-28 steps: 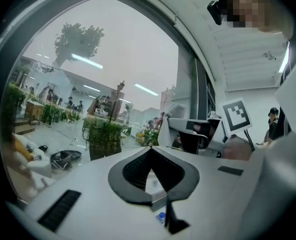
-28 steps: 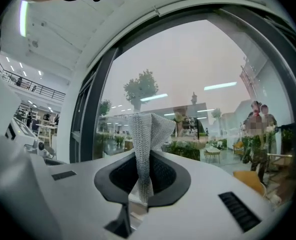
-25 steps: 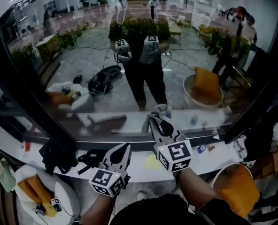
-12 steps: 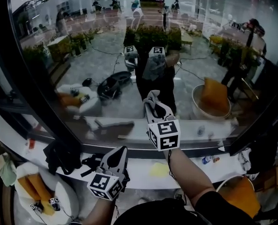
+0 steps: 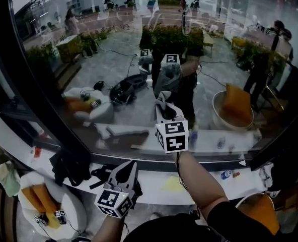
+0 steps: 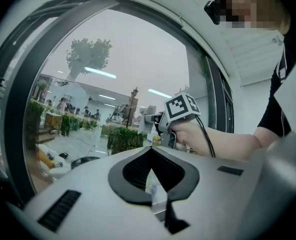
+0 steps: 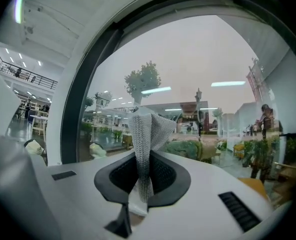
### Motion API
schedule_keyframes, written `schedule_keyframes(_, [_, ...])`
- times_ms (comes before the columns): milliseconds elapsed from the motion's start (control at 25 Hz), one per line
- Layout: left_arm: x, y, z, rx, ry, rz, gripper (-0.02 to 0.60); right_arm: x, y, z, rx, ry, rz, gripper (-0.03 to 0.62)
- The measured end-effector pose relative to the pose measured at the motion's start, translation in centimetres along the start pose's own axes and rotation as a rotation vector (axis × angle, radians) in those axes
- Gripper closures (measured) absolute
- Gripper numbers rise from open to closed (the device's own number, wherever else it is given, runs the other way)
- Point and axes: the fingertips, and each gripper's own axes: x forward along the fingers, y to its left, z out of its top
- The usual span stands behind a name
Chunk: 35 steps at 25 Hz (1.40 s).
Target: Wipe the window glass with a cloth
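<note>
From the head view, my right hand-held gripper point(image 5: 164, 113) is raised in front of the window glass point(image 5: 88, 59), its marker cube facing me and my forearm reaching up from the lower right. A pale cloth point(image 5: 161, 103) sticks up out of its jaws, close against the pane, with its reflection just above it; whether the cloth actually touches the glass I cannot tell. My left hand-held gripper point(image 5: 129, 168) hangs lower and to the left, over the white sill point(image 5: 209, 183) that runs under the window, its jaws pointing up toward the frame. On the sill a black bundle point(image 5: 71, 168) lies to the left and a small yellow piece point(image 5: 171, 184) sits under my right arm. From the left gripper view, the left jaws are clenched tip to tip with nothing caught in them, only a sliver of the sill showing through the hollow behind the tips. Beyond them my right hand point(image 6: 190, 134) holds its gripper up beside the dark window frame point(image 6: 223, 99). From the right gripper view, the right jaws are clamped on the cloth point(image 7: 144, 134), a grey knitted fold that stands upright between the pads and flares out above them, with the wide pane right ahead and a dark frame bar point(image 7: 75, 114) at the left
</note>
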Motion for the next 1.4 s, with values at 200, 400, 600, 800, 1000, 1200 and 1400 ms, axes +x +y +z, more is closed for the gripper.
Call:
schedule_keyframes(200, [0.3, 0.7, -0.2, -0.001, 0.011, 0.017, 0.575, 1.1, -0.9, -0.5, 0.007, 0.012, -0.027, 0.542])
schedule_keyframes(400, [1.0, 1.0, 0.0, -0.001, 0.015, 0.013, 0.575, 2.0, -2.0, -0.7, 0.017, 0.024, -0.050, 0.542])
schedule_keyframes(600, [1.5, 0.9, -0.2, -0.006, 0.024, 0.005, 0.575, 2.3, -2.1, -0.5, 0.012, 0.023, -0.052, 0.542])
schedule_keyframes(800, [2.0, 0.7, 0.2, -0.010, 0.018, -0.006, 0.575, 2.1, -2.2, -0.6, 0.020, 0.019, -0.047, 0.542])
schedule_keyframes(1000, [2.7, -0.2, 0.0, -0.012, 0.024, -0.019, 0.575, 1.1, -3.8, -0.8, 0.037, 0.014, -0.059, 0.542])
schedule_keyframes(1200, [4.5, -2.7, 0.0, -0.017, 0.032, -0.049, 0.575, -0.6, -7.1, -1.2, 0.052, 0.007, -0.083, 0.542])
schedule_keyframes(1400, [6.8, -5.5, -1.3, 0.023, 0.058, -0.113, 0.575, -2.9, -11.2, -1.9, 0.062, 0.007, -0.121, 0.542])
